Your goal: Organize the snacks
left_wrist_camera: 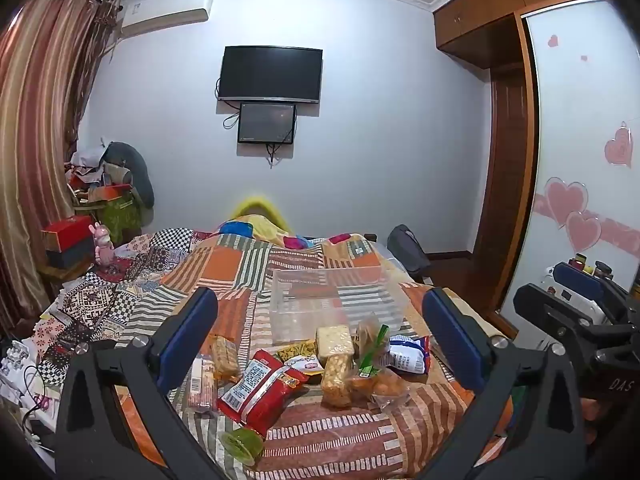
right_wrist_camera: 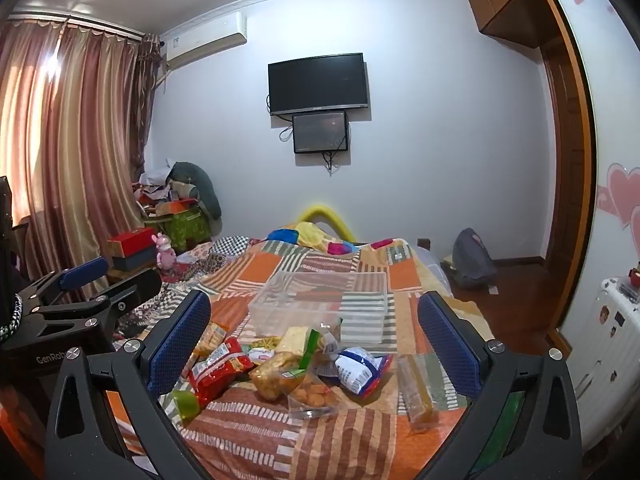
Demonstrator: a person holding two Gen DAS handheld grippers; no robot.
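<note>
A pile of snack packets lies on the patchwork bedspread (left_wrist_camera: 224, 276): a red packet (left_wrist_camera: 260, 388), a blue-and-white packet (left_wrist_camera: 408, 354), clear bags of orange puffs (left_wrist_camera: 380, 384), a pale cracker block (left_wrist_camera: 334, 340) and a green cup (left_wrist_camera: 240, 442). A clear plastic bin (left_wrist_camera: 332, 304) stands empty just behind them. My left gripper (left_wrist_camera: 320, 336) is open and empty, held above the pile. My right gripper (right_wrist_camera: 314, 340) is open and empty too, over the same pile (right_wrist_camera: 296, 368), with the bin (right_wrist_camera: 324, 308) beyond. A long clear-wrapped bar (right_wrist_camera: 416, 388) lies to the right.
The bed's right edge drops to a wooden floor with a grey bag (right_wrist_camera: 474, 258). A wardrobe (left_wrist_camera: 508, 160) and white suitcase (right_wrist_camera: 612, 344) stand right. Boxes and a pink toy (left_wrist_camera: 102, 242) sit left by the curtain. A television (left_wrist_camera: 270, 74) hangs on the far wall.
</note>
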